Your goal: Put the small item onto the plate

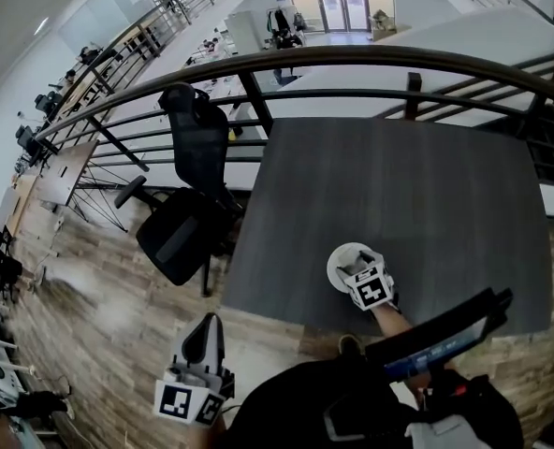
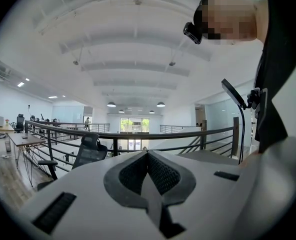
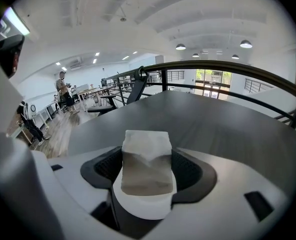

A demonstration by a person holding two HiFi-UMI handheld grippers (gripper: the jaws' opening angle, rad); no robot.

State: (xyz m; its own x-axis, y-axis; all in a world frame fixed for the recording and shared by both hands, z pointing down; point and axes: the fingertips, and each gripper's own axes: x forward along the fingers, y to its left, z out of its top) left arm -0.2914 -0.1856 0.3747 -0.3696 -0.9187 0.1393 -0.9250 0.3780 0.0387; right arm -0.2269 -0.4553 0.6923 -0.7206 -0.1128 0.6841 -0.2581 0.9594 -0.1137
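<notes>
A white plate (image 1: 343,259) sits near the front edge of the dark grey table (image 1: 417,195). My right gripper (image 1: 359,271) hangs right over it, marker cube towards me. In the right gripper view my right gripper (image 3: 147,170) is shut on a small pale grey-white block (image 3: 147,159), with the plate's white rim (image 3: 140,211) just beneath it. I cannot tell whether the block touches the plate. My left gripper (image 1: 202,342) is held off the table at the lower left, above the wooden floor. Seen from the left gripper view, the left gripper (image 2: 149,180) is shut with nothing in it and points at the railing.
A black office chair (image 1: 179,227) stands at the table's left side. A dark metal railing (image 1: 352,59) curves behind the table, with an open lower floor beyond. A dark flat device on a stalk (image 1: 445,335) juts out by my chest, over the table's near right corner.
</notes>
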